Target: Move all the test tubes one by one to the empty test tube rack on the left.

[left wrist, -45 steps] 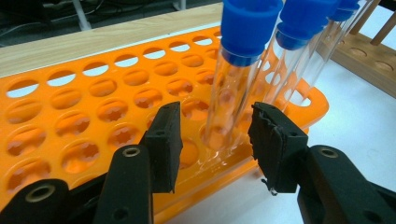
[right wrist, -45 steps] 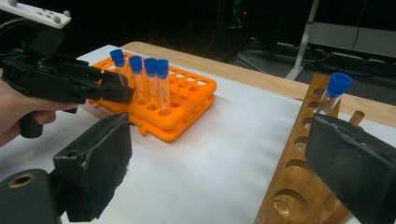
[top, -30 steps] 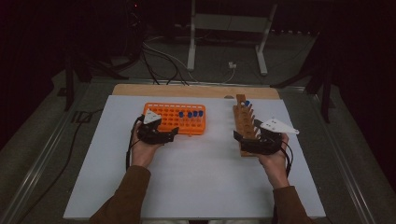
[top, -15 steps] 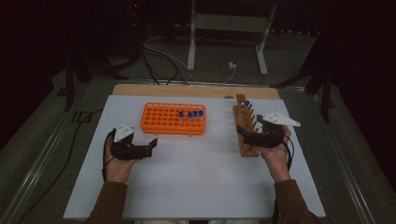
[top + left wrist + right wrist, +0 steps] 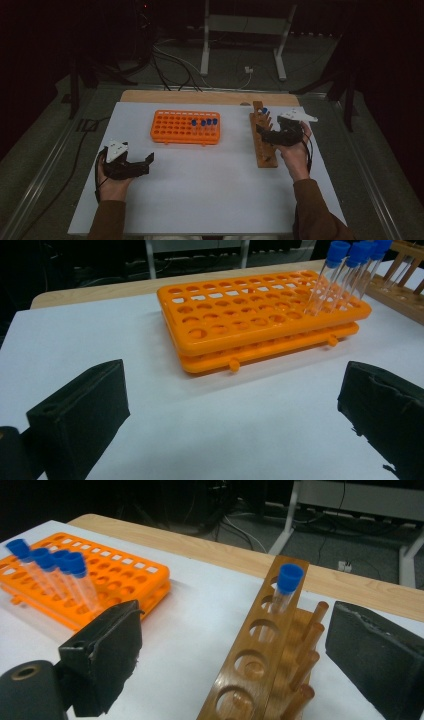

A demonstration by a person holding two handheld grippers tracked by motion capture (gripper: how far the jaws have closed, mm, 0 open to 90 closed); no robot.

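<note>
Hand-held gripper, left (image 5: 142, 164): high view, held low at the near left of the white counter (image 5: 210, 200), forearm entering from the bottom edge, jaws pointing right and slightly away, spread apart, nothing between them; they have just been opening. Well apart from the orange rack (image 5: 175, 131).
Hand-held gripper, right (image 5: 264, 134): high view, hand at the right side of the counter, wrist bent inward, jaws pointing left at the wooden rack (image 5: 261, 150), standing wide around its middle; they have just eased slightly closer, and whether the pads touch the wood cannot be told here.
Orange rack: centre rear of counter, blue-capped tubes (image 5: 204, 123) grouped toward its right end.
Wooden rack: right of counter, set lengthwise away from the person, one blue-capped tube (image 5: 264, 112) near its far end.

Left gripper view: black jaws at the lower corners, wide apart over bare counter; orange rack (image 5: 250, 320) ahead, its tubes (image 5: 345, 270) at upper right.

Right gripper view: jaws wide, wooden rack (image 5: 260, 655) between them, pads clear of it; single tube (image 5: 286, 587) upright in a far hole; orange rack (image 5: 115, 587) off left.
</note>
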